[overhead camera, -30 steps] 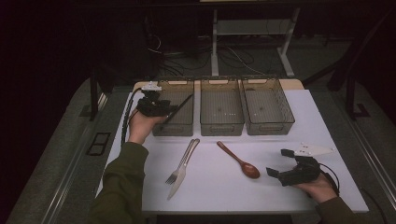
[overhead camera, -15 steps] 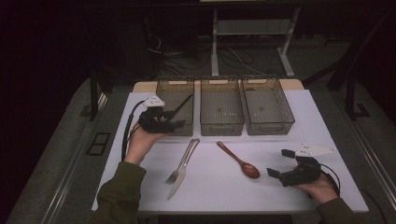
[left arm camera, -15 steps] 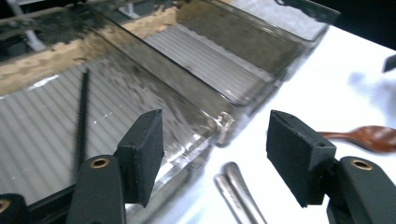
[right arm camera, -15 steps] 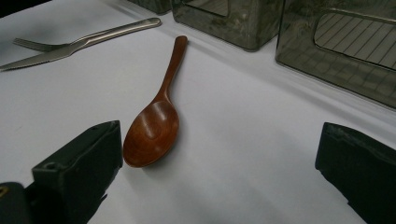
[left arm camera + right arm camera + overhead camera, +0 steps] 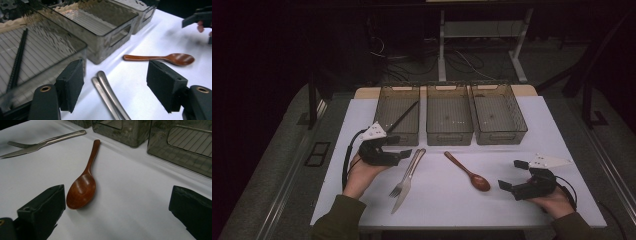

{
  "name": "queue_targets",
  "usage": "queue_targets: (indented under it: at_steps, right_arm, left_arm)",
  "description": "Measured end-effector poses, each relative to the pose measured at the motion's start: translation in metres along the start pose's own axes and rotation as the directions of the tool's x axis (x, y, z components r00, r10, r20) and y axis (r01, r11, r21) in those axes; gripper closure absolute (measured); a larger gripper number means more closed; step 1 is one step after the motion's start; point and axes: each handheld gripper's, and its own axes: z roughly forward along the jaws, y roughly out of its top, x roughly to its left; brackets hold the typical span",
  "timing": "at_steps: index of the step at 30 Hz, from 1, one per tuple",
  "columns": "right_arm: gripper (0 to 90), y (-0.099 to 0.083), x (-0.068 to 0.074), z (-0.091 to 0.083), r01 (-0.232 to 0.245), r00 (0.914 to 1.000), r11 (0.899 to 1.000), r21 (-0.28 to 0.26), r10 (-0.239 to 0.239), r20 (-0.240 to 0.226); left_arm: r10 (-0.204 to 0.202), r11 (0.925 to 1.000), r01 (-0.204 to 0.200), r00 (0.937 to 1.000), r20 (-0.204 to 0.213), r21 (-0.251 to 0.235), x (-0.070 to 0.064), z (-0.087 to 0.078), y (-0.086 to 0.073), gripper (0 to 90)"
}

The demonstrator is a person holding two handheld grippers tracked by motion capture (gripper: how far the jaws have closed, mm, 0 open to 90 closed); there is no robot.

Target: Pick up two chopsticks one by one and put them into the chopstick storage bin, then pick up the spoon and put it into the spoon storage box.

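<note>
My left gripper [image 5: 400,148] stands open just in front of the left bin [image 5: 398,95], above the handle ends of a metal fork and knife [image 5: 406,174] that lie side by side. Between its jaws in the left gripper view [image 5: 117,87] are those handles [image 5: 106,91]. Black chopsticks [image 5: 402,117] lie aslant in the left bin [image 5: 47,42]. A brown wooden spoon [image 5: 468,172] rests mid-table. My right gripper [image 5: 511,175] is open on the table to the right of the spoon's bowl [image 5: 82,186], with nothing between its jaws [image 5: 117,220].
Three smoky clear bins stand in a row at the back; the middle bin [image 5: 449,95] and right bin [image 5: 498,95] hold nothing. The white tabletop [image 5: 437,205] has free room near its front edge. Dark floor and cables lie beyond the table.
My left gripper has drawn back from the left bin toward the person and now sits by the fork and knife handles. The right gripper has not moved.
</note>
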Motion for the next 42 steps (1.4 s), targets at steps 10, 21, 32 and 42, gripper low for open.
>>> queue_targets:
  at_steps: [10,21,32,42]
  right_arm:
    - [0.2,0.001,0.001,0.0,-0.007,1.0,1.0,0.007,0.007,-0.006]
    - [0.2,0.002,0.003,0.002,-0.009,0.9999,0.998,0.056,0.009,-0.011]
    - [0.3,0.008,0.006,0.007,-0.009,0.9999,0.997,0.08,0.01,-0.012]
    - [0.3,0.02,0.007,0.018,-0.005,0.9988,0.998,0.063,0.009,-0.048]
  left_arm:
    - [0.046,0.9989,-0.046,0.9977,0.049,-0.014,-0.016,-0.004,-0.027,15.1]
    - [0.056,0.9984,-0.056,0.9968,0.057,-0.008,-0.029,-0.008,-0.048,0.0]
    - [0.07,0.9975,-0.071,0.995,0.071,0.007,-0.03,-0.005,-0.05,0.0]
    - [0.051,0.9986,-0.052,0.9961,0.072,0.01,-0.028,-0.004,-0.05,0.0]
